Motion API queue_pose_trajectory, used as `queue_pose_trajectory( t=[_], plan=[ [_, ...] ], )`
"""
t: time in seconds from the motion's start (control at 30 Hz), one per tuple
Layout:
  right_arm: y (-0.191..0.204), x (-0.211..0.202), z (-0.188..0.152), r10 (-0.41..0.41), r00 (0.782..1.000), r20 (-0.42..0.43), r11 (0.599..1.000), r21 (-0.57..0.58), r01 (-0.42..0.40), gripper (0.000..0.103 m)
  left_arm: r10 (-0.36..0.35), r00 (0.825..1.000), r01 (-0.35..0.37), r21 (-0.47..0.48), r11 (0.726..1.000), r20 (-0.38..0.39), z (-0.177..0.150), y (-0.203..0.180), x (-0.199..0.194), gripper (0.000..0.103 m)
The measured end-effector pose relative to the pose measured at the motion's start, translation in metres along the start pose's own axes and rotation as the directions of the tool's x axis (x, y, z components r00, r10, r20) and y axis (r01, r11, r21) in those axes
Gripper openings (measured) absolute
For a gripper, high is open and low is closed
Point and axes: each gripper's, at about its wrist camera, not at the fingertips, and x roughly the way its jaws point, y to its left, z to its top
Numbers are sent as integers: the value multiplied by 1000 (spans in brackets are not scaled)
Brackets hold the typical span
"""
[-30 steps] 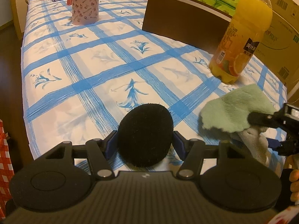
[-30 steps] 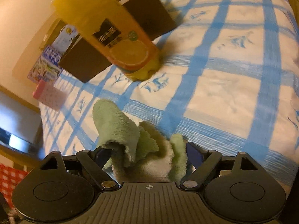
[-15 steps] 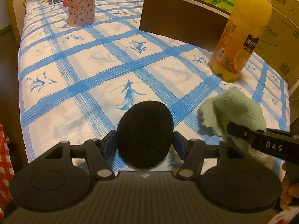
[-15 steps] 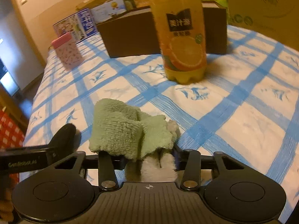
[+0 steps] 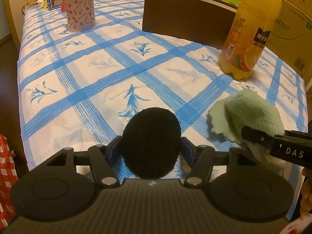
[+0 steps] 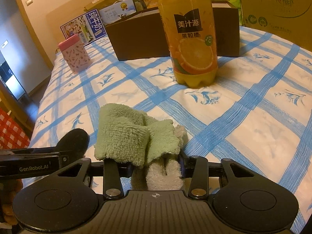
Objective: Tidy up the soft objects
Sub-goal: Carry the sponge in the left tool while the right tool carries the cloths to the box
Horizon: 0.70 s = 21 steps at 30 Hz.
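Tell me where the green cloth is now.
The green cloth is clamped in the right gripper, low in that view, with the orange bottle behind it and the black pad beside it.

The black foam pad (image 5: 151,143) conceals the left hand-held gripper (image 5: 151,152) pads; the orange bottle (image 6: 190,39) cap is cropped ahead.

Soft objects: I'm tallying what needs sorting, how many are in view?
2: a black foam pad in the left gripper; a green towel in the right gripper. Others may be hidden.
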Motion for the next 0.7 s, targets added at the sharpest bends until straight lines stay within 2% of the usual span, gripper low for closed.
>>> queue_pose_trajectory(
  t=[0.23,0.43,0.7],
  plan=[
    [0,-5,4,7,1000,3,1000,-2,-7,41,-5,1000,5,-3,1000,7,0,3,-3,57],
    [17,-23,16,11,998,65,998,-60,-7,40,-8,999,8,8,1000,31,5,4,-13,57],
    [47,-26,48,21,995,93,998,-67,-15,39,-33,995,28,45,999,96,34,4,-30,57]
  ],
)
